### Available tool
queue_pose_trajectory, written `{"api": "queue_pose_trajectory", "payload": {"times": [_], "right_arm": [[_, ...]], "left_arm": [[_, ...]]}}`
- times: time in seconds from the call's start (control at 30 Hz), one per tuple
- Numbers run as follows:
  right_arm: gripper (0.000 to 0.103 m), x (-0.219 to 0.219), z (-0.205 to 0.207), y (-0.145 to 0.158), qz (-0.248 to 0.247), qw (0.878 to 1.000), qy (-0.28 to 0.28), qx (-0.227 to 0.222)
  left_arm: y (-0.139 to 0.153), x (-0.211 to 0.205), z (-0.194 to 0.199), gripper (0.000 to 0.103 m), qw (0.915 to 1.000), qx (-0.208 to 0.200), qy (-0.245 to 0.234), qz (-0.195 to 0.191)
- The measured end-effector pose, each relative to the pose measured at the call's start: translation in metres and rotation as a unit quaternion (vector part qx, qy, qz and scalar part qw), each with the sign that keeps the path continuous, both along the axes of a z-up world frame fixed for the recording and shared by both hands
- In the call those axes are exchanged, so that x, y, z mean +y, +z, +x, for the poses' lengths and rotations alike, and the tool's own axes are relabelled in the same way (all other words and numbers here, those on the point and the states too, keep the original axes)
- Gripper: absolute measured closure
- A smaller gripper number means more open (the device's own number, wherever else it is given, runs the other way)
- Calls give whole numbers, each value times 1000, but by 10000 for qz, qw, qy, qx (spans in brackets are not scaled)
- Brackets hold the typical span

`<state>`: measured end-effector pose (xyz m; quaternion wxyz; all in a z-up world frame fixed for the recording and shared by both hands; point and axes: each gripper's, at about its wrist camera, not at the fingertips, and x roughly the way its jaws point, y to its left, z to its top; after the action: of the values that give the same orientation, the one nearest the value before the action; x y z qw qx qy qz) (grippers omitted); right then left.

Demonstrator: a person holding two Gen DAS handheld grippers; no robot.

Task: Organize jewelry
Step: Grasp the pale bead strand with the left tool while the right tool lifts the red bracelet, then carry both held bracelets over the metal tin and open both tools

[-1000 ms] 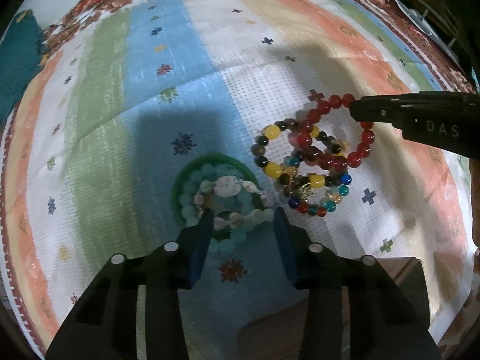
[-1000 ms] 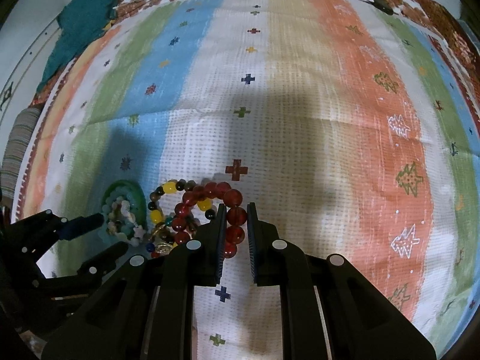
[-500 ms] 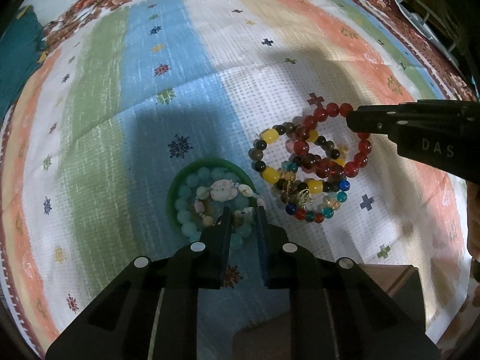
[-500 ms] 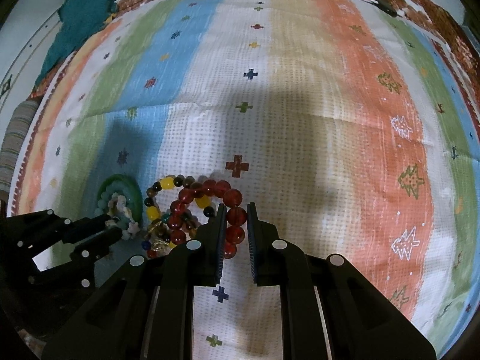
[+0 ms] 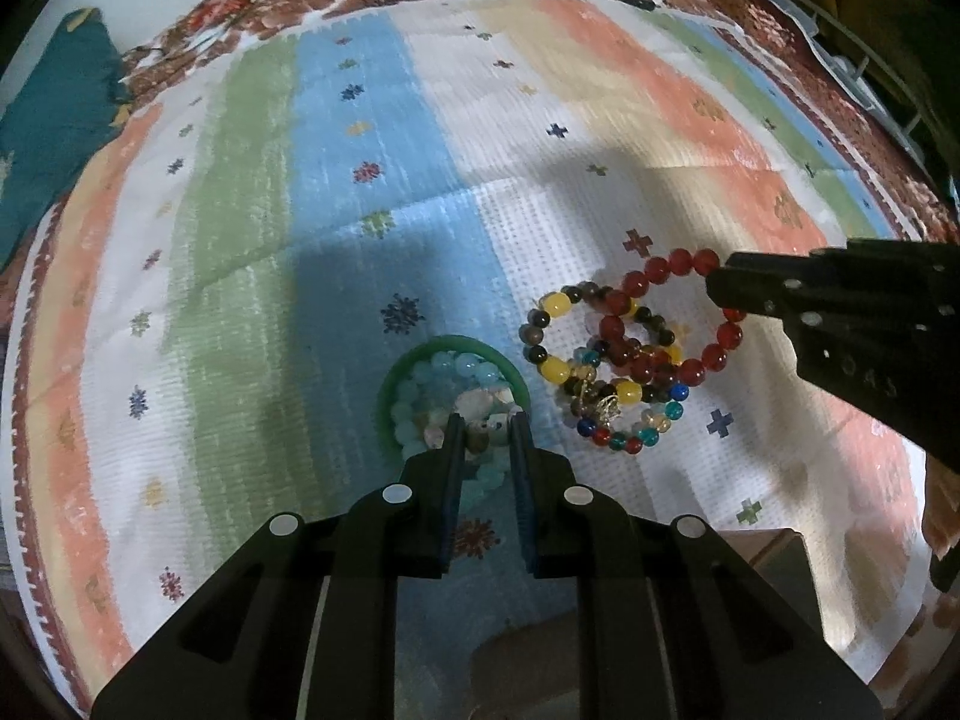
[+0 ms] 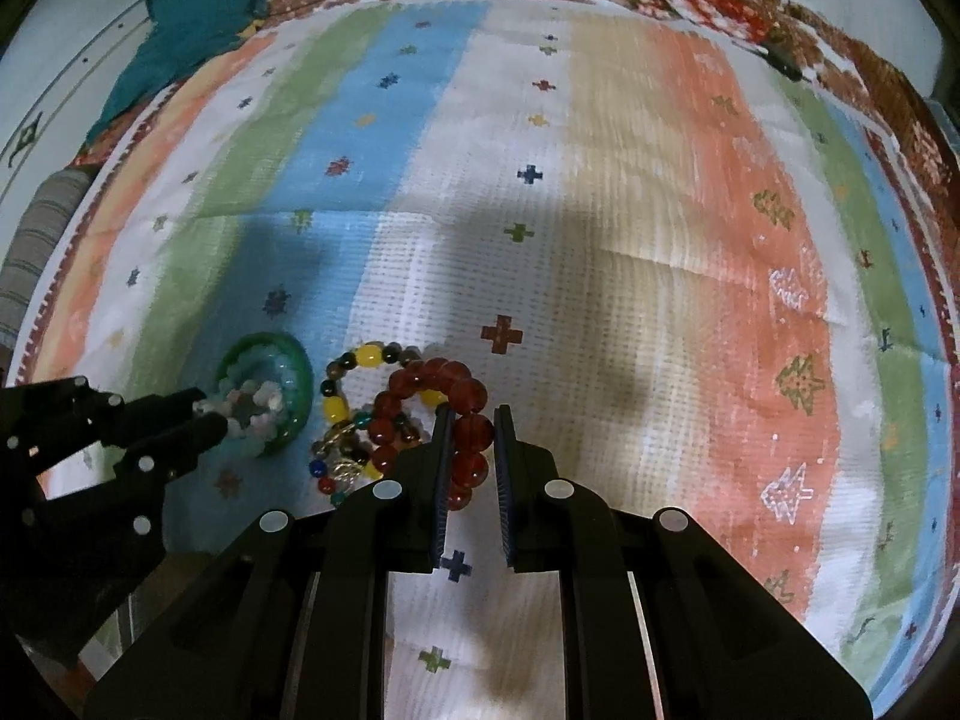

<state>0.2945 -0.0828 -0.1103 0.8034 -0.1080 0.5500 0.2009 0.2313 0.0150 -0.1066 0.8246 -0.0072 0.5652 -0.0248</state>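
Observation:
My left gripper (image 5: 486, 420) is shut on a bracelet of white shells and pale beads (image 5: 480, 405), which lies inside a green bangle (image 5: 420, 354) together with an aqua bead bracelet (image 5: 444, 366). To the right lies a heap of bracelets: yellow-and-brown beads (image 5: 555, 303) and small multicoloured beads (image 5: 624, 441). My right gripper (image 6: 473, 414) is shut on a big red bead bracelet (image 6: 471, 435) at the heap's far side. The right gripper (image 5: 723, 294) comes in from the right in the left wrist view. The left gripper (image 6: 207, 417) shows low on the left in the right wrist view.
Everything rests on a striped cloth (image 5: 360, 180) with small cross and flower prints. A teal fabric (image 5: 54, 120) lies at the far left, a wire rack (image 5: 852, 66) at the far right. A brown box edge (image 5: 762, 552) sits near the front right.
The left jaws went from wide open around the green bangle's contents to shut on the shell bracelet, and the gripper rose a little. The right gripper kept its hold on the red beads.

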Motion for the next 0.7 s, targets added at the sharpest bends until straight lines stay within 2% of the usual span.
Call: {"api": "queue_pose_trajectory", "payload": {"times": [0.7], "right_arm": [[89,-5,-35,43,417,9977,34,-533]], "left_arm": [[58,10,-33,88,9971,-671,363,-5]]}}
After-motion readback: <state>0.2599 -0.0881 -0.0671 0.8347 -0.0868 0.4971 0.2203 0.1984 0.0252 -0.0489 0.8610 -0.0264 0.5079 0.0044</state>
